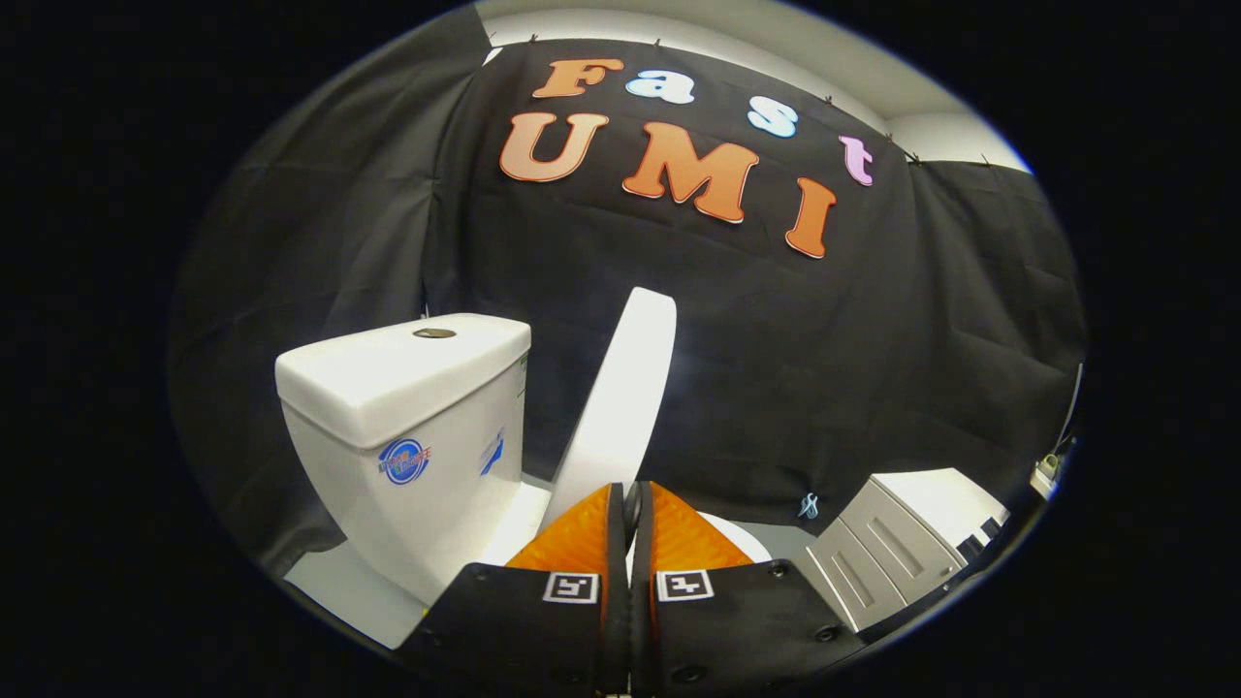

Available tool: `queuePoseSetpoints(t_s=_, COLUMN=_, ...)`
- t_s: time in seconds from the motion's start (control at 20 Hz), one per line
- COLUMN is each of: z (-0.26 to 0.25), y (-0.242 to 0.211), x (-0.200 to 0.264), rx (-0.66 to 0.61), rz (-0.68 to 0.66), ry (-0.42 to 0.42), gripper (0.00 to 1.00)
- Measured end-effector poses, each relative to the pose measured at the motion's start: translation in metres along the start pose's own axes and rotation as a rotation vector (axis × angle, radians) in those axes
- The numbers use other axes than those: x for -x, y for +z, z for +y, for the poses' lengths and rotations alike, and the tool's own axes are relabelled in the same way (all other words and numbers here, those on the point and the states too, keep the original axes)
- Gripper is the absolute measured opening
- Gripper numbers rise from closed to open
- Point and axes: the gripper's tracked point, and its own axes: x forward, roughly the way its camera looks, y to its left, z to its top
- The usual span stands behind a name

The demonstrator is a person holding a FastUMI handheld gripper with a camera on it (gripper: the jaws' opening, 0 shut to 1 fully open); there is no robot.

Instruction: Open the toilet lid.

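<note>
1. The gripper (628, 499) was seen from behind, and its two orange fingers (582, 543) pointed forward, with a small square marker on the black base of each.
2. The jaws were clenched: the fingers stood side by side with only a thin dark gap between them, and it seemed that nothing was held in that gap, though the tips were hard to see.
3. The toilet lid (620, 397) was raised. It stood tilted, edge-on to the camera, as a long white shape that rose from just ahead of the fingertips and leaned away from the tank.
4. The lower end of the lid was right at the fingertips; I could not tell if the fingers touched it.
5. The white tank (407, 427) stood just beside the lid, with a round metal flush button (434, 333) on its top and blue stickers on its front and side.
6. A small part of the white toilet seat (742, 538) showed near the outer side of one finger.
7. A pale grey cabinet (887, 553) with panelled doors stood well apart from the toilet, on the side opposite the tank.
8. Black cloth (921, 339) hung behind all these things.
</note>
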Motion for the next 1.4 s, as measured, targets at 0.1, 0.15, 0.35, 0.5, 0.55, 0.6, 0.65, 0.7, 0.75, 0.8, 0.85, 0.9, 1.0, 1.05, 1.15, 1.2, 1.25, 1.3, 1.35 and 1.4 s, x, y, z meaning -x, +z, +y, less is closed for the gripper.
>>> queuePoseSetpoints(t_s=0.1, z=0.009, y=0.003, x=0.001, rx=-0.006, rz=-0.009, ry=0.002, gripper=0.08)
queuePoseSetpoints(t_s=0.15, z=0.014, y=0.004, x=0.002, rx=-0.009, rz=-0.013, ry=0.006, gripper=0.08)
queuePoseSetpoints(t_s=0.35, z=0.029, y=0.010, x=0.002, rx=-0.004, rz=-0.027, ry=0.008, gripper=0.08)
queuePoseSetpoints(t_s=0.5, z=0.042, y=0.014, x=0.003, rx=0.000, rz=-0.041, ry=0.011, gripper=0.08)
queuePoseSetpoints(t_s=0.55, z=0.048, y=0.016, x=0.003, rx=0.011, rz=-0.041, ry=0.017, gripper=0.09)
queuePoseSetpoints(t_s=0.6, z=0.053, y=0.016, x=0.004, rx=0.030, rz=-0.043, ry=0.021, gripper=0.09)
queuePoseSetpoints(t_s=0.65, z=0.058, y=0.017, x=0.004, rx=0.044, rz=-0.042, ry=0.026, gripper=0.09)
queuePoseSetpoints(t_s=0.7, z=0.064, y=0.018, x=0.006, rx=0.052, rz=-0.046, ry=0.031, gripper=0.09)
queuePoseSetpoints(t_s=0.75, z=0.071, y=0.020, x=0.006, rx=0.057, rz=-0.047, ry=0.036, gripper=0.09)
queuePoseSetpoints(t_s=0.8, z=0.076, y=0.021, x=0.007, rx=0.061, rz=-0.050, ry=0.039, gripper=0.08)
queuePoseSetpoints(t_s=0.85, z=0.082, y=0.024, x=0.009, rx=0.067, rz=-0.051, ry=0.039, gripper=0.09)
queuePoseSetpoints(t_s=0.9, z=0.089, y=0.025, x=0.010, rx=0.076, rz=-0.053, ry=0.040, gripper=0.09)
queuePoseSetpoints(t_s=1.0, z=0.102, y=0.028, x=0.010, rx=0.104, rz=-0.057, ry=0.041, gripper=0.09)
queuePoseSetpoints(t_s=1.05, z=0.108, y=0.029, x=0.011, rx=0.126, rz=-0.058, ry=0.032, gripper=0.08)
queuePoseSetpoints(t_s=1.15, z=0.114, y=0.029, x=0.013, rx=0.163, rz=-0.063, ry=0.011, gripper=0.09)
queuePoseSetpoints(t_s=1.2, z=0.116, y=0.029, x=0.013, rx=0.165, rz=-0.068, ry=0.002, gripper=0.09)
queuePoseSetpoints(t_s=1.25, z=0.116, y=0.030, x=0.013, rx=0.170, rz=-0.070, ry=-0.006, gripper=0.09)
queuePoseSetpoints(t_s=1.3, z=0.117, y=0.030, x=0.014, rx=0.172, rz=-0.070, ry=-0.012, gripper=0.08)
queuePoseSetpoints(t_s=1.35, z=0.118, y=0.029, x=0.013, rx=0.171, rz=-0.069, ry=-0.014, gripper=0.08)
queuePoseSetpoints(t_s=1.4, z=0.118, y=0.029, x=0.013, rx=0.168, rz=-0.068, ry=-0.013, gripper=0.09)
